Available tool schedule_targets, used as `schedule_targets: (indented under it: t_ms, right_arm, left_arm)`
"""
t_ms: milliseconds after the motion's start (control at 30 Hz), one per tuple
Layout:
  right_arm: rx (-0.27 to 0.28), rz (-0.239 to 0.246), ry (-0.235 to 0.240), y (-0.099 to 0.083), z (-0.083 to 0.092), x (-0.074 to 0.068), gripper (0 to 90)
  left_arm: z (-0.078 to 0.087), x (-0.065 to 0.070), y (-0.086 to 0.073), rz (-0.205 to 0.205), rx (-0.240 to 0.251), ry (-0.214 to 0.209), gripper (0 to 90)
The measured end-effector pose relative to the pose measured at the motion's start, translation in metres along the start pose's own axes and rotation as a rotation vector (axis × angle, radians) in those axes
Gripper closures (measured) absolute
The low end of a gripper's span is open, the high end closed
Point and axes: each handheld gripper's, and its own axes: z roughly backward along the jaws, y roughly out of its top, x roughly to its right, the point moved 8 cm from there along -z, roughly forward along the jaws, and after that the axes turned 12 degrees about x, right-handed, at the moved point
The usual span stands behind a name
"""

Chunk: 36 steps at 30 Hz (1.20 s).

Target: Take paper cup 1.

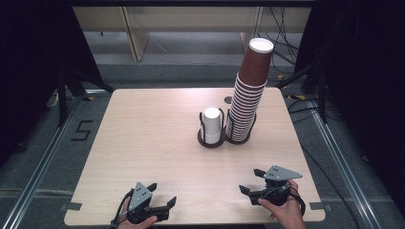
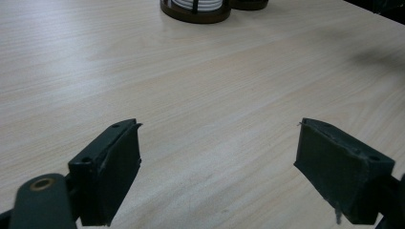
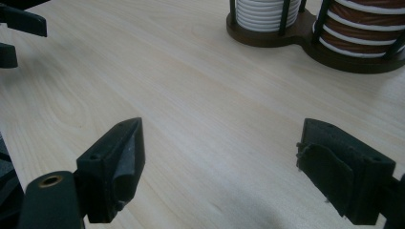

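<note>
Pale wood-grain laminate covers the table (image 1: pixel 143 143), a flat rounded-corner slab with grey floor on every side. The landmark is the holder (image 1: pixel 223 139), a dark brown base of two joined rings with thin upright black rods, standing a little right of the table's middle.

Well to the near left of the holder, by the table's front edge, the left gripper (image 1: pixel 163 194) rests low in a hand (image 1: pixel 138 220) that comes in from below. It is matte black plastic with a grey three-cornered plate on top, and its jaws point right and away, towards the holder. The jaws stand apart with only bare tabletop between their blunt, blocky pads (image 2: pixel 119 167).

A wide stretch of bare wood lies between both grippers and the holder.

The holder's left ring holds the white cups (image 1: pixel 212 124), a short nested stack, smooth and tapered, upside down. Its right ring holds the brown cups (image 1: pixel 248 95), a tall ribbed stack with white rims that leans slightly right and rises past the table's far edge in the high view.

To the near right of the holder, the right gripper (image 1: pixel 252 181) sits in the right hand (image 1: pixel 286 210), level, jaws pointing left. They gape wide, clamped on nothing, with bare wood between them.
</note>
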Motion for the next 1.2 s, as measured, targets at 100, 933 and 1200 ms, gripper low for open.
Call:
schedule_targets:
  t_ms: [100,933,1200]
  right_arm:
    - [0.000,0.001,0.006,0.000,-0.001,-0.001,17.5]
    - [0.015,0.036,0.021,0.020,-0.023,-0.006,16.9]
    - [0.016,0.061,0.030,0.036,-0.036,-0.007,18.5]
  left_arm:
    - [0.000,0.000,-0.001,-0.002,-0.007,0.003,14.7]
    - [-0.001,-0.003,0.001,0.006,0.015,0.005,14.7]
    - [-0.001,-0.004,0.001,0.008,0.012,0.007,14.7]
